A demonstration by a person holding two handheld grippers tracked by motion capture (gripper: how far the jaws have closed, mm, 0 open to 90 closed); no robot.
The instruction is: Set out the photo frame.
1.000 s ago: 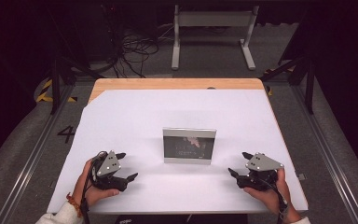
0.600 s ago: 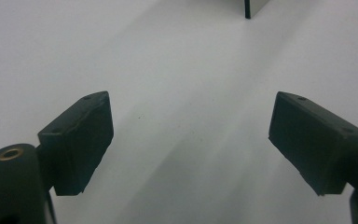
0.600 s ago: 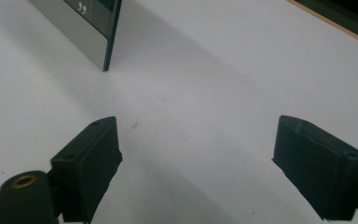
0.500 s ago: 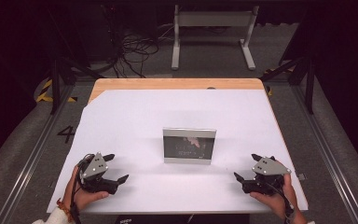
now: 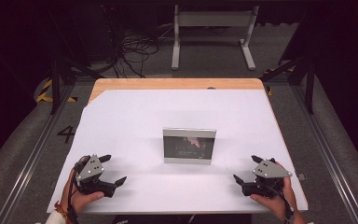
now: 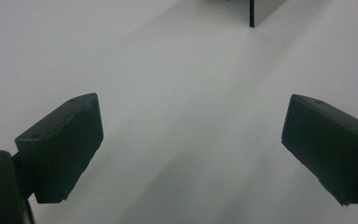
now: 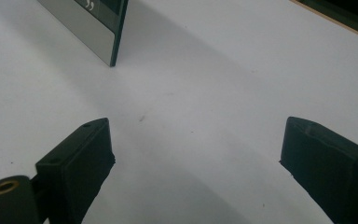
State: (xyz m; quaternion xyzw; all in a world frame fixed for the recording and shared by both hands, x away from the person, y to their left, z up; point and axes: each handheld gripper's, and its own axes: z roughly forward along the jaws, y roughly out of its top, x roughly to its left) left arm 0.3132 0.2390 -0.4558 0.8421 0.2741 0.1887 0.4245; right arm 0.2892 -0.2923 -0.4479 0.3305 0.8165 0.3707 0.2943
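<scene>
**Open grippers flank an upright framed panel**

The left gripper (image 5: 113, 170) and right gripper (image 5: 245, 169) rest near the table's (image 5: 135, 116) front edge, jaws spread wide, empty. Beyond and between them stands a silver-framed panel (image 5: 189, 145), well apart from both. Each gripper view cuts it off to a corner; its dark picture is unreadable.

I see one small rectangular picture frame (image 5: 189, 145) with a silver-grey border and a dark glossy centre, standing upright on the white tabletop. It sits near the middle of the table, slightly toward the near edge, its face turned toward the near side. The dark pane carries a faint pinkish mark in its upper part. Its thin edge looks dark from the side (image 7: 119, 32).
</scene>
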